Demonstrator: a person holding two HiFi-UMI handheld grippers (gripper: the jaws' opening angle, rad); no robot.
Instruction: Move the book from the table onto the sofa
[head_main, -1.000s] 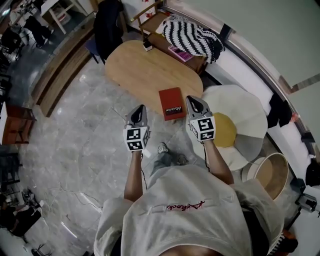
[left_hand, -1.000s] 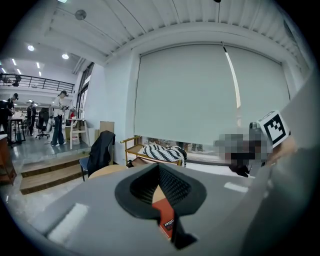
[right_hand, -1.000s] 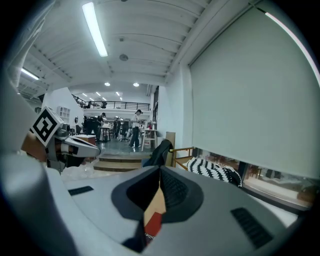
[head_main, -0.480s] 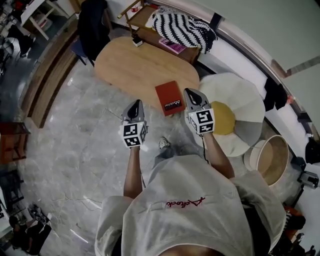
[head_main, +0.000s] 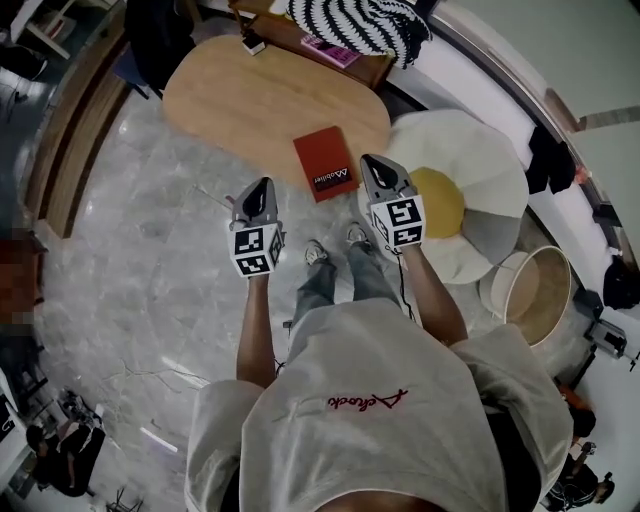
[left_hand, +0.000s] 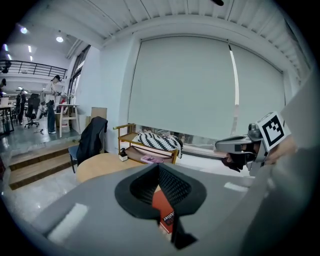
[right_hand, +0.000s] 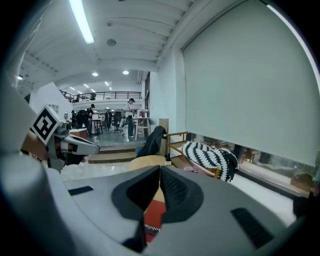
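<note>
On the near edge of the oval wooden desk (head_main: 250, 100) lay the red book (head_main: 325, 166), flat; the right gripper (head_main: 373, 162) hung just beside it, the left gripper (head_main: 262, 185) farther off; both jaws were closed together, holding nothing.

The oval wooden surface (head_main: 250, 100) is mostly bare and open from the grey marble floor (head_main: 150, 270) along its near side; a white egg-shaped cushion (head_main: 485, 150) crowds its right end, a black-and-white striped throw (head_main: 360, 20) its far side
</note>
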